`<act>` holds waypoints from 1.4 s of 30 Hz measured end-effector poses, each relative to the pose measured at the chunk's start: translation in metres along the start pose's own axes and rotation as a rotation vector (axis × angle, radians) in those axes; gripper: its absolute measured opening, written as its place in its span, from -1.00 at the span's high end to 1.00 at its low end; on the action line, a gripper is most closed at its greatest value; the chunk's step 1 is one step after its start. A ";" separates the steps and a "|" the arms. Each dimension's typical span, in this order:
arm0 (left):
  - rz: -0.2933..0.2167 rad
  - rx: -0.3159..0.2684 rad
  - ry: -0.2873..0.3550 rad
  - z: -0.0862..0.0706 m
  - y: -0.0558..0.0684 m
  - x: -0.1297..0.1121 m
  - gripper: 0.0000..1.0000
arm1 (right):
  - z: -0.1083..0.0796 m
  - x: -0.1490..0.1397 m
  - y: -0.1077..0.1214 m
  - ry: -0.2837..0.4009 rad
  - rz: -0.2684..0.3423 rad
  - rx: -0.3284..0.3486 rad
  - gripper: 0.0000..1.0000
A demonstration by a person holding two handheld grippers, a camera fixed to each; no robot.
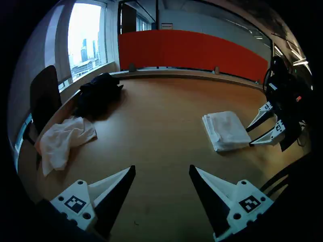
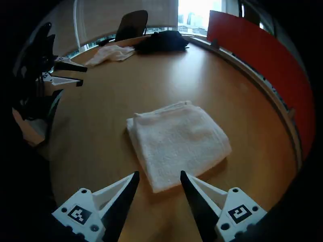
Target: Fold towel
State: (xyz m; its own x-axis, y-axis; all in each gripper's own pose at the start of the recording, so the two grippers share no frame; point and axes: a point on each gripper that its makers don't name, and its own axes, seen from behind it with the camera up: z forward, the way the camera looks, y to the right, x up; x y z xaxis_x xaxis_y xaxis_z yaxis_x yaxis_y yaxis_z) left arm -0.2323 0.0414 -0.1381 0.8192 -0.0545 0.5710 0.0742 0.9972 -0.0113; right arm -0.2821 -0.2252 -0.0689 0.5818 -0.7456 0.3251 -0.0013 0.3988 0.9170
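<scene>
Right hand-held gripper (image 2: 158,173) spread, empty, beside towel (image 2: 177,139)

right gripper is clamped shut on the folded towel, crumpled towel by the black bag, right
No: the right gripper is open, jaws apart by the folded towel, as the right gripper view shows. The crumpled towel does sit by the black bag.

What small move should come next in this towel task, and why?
Probably move the open left gripper toward the crumpled towel near the black bag. The folded towel before the open right gripper already lies neat and square, and neither gripper holds anything, so the unfolded one seems next.
</scene>
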 end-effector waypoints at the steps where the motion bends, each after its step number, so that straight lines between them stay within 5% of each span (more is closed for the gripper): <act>1: 0.000 0.000 0.000 0.000 0.000 0.000 -0.98 | 0.000 -0.003 0.000 -0.005 0.000 -0.002 -0.56; 8: 0.002 0.000 -0.002 0.000 -0.001 -0.001 -0.98 | 0.002 -0.016 -0.001 -0.029 0.012 -0.012 -0.49; 16: 0.002 0.000 -0.004 0.000 -0.001 -0.002 -0.97 | 0.004 -0.019 -0.001 -0.031 0.041 -0.028 0.02; 27: 0.004 -0.002 -0.004 0.001 -0.001 0.000 -0.98 | 0.004 -0.029 0.001 -0.040 0.078 -0.054 0.22; 37: 0.007 -0.006 -0.004 0.001 0.000 0.000 -0.98 | 0.004 -0.030 0.008 -0.040 0.092 -0.081 0.88; 42: 0.008 -0.008 -0.003 0.002 0.001 0.001 -0.98 | 0.002 -0.027 0.012 -0.029 0.092 -0.091 0.93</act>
State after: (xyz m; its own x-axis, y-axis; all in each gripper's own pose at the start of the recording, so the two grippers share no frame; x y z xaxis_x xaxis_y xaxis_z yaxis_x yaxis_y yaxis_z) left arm -0.2328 0.0428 -0.1364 0.8183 -0.0460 0.5729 0.0720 0.9971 -0.0228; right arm -0.2990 -0.2016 -0.0664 0.5588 -0.7181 0.4148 0.0206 0.5120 0.8587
